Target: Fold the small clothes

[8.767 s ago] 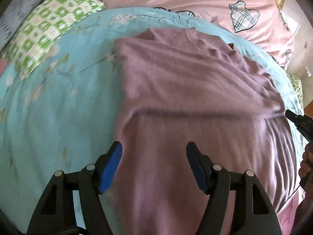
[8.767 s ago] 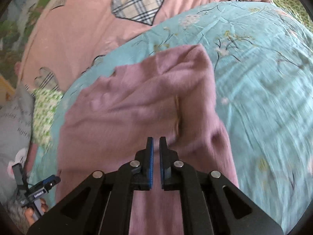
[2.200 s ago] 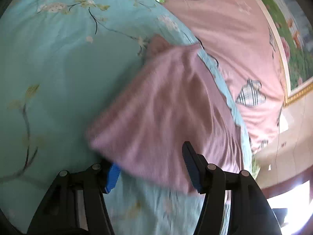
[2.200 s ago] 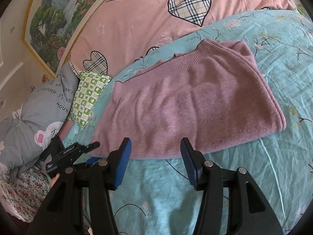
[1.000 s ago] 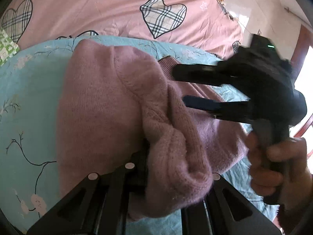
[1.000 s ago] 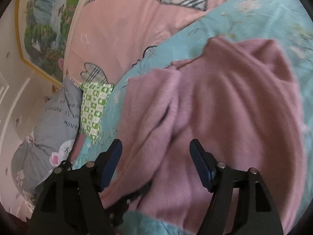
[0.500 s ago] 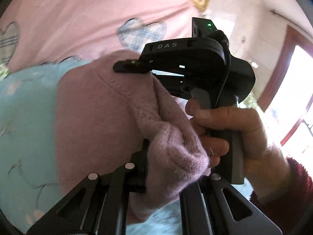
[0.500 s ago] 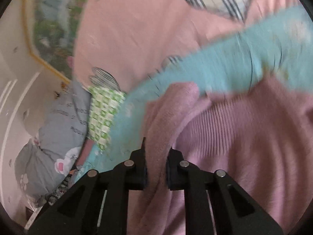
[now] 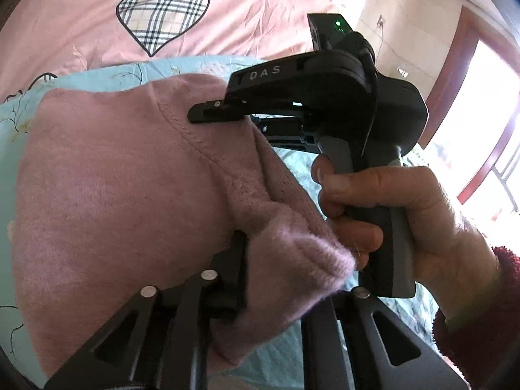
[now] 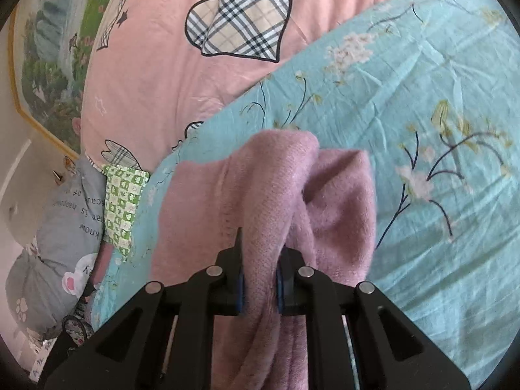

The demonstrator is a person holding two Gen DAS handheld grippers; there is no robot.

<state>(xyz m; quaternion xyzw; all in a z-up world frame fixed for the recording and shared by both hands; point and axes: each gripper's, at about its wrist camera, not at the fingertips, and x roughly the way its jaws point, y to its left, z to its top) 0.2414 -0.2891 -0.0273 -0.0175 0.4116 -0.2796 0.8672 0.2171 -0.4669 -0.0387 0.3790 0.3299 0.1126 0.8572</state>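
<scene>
The mauve knit sweater is bunched up and lifted off the teal floral bedsheet. My left gripper is shut on a thick fold of it at the near edge. My right gripper is shut on another fold of the sweater, which drapes over and hides its fingertips. In the left wrist view the right gripper sits close by, its black jaws clamped on the sweater's seam, held by a hand in a red cuff.
A pink duvet with plaid hearts lies behind the teal sheet. A green checked pillow and a grey printed pillow lie at the left. A bright doorway is at the right.
Both grippers went from open beside the flat folded sweater to shut on its folds. They have lifted it and come close together, and the sweater has bunched up between them.
</scene>
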